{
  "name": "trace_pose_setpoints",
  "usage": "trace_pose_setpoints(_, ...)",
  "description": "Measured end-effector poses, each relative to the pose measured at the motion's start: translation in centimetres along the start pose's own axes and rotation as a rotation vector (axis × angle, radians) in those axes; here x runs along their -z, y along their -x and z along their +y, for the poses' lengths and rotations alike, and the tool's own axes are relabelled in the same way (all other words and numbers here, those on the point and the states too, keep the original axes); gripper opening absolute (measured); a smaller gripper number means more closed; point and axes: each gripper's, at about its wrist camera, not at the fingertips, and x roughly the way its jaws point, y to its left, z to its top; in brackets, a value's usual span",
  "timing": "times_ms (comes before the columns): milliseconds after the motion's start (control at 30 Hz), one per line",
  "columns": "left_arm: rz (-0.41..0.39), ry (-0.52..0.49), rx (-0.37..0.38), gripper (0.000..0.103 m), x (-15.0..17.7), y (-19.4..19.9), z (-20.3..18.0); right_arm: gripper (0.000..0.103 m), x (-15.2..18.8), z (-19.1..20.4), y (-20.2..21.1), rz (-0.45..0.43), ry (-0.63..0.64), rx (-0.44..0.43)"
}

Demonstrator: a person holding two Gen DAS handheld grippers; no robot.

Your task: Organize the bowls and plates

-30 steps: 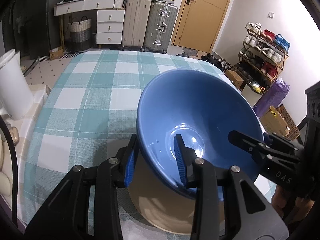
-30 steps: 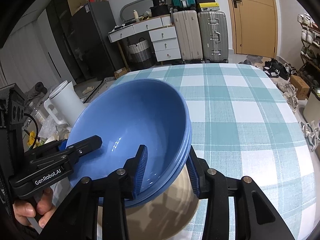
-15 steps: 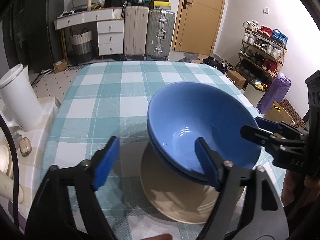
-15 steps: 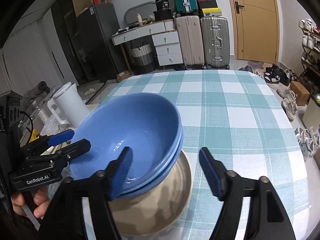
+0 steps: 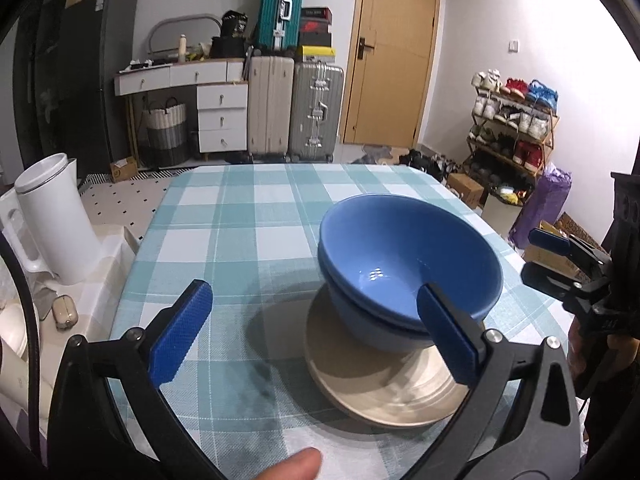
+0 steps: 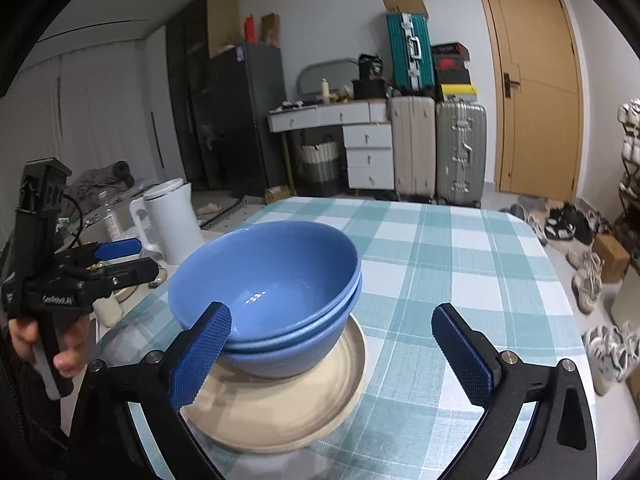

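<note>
Two blue bowls sit nested, the upper bowl (image 5: 400, 248) (image 6: 272, 264) inside the lower bowl (image 5: 360, 332) (image 6: 288, 356), on a beige plate (image 5: 360, 384) (image 6: 280, 412) on the checked table. My left gripper (image 5: 312, 288) (image 6: 136, 259) hangs back on the stack's left side, jaws opening wide, pads clear of the rim. On the stack's right side my right gripper (image 6: 330, 311) (image 5: 536, 258) is also drawn back, jaws opening, touching nothing. The bowls and plate show in the gap between each pair of fingers, but farther off.
A white kettle (image 5: 52, 216) (image 6: 172, 220) stands on a side surface left of the table (image 5: 240, 232). A small beige case (image 5: 64, 312) lies near it. A fingertip (image 5: 296, 464) shows at the bottom edge. Suitcases, drawers and a shoe rack stand beyond.
Both grippers were shut on the upper blue bowl's rim. They have let go, opened wide and pulled back. The bowl now rests nested in the lower one on the plate.
</note>
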Motion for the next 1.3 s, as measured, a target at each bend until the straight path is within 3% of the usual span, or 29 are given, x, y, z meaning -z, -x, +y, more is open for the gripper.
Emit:
trace_pose_setpoints(467, -0.123, -0.014, 0.025, 0.102, 5.1, 1.5, 1.1, 0.102, 4.7, 0.2, 1.5, -0.088, 0.043, -0.061)
trace_pose_setpoints(733, -0.167, -0.007, 0.045, 0.102, 7.2, 0.8, 1.2, 0.102, 5.4, -0.3, 1.3, -0.124, 0.043, -0.110)
trace_pose_setpoints(1300, -0.187, -0.041, 0.069, 0.102, 7.8, -0.2, 1.0, 0.102, 6.4, 0.6, 0.9, -0.129, 0.109, -0.162)
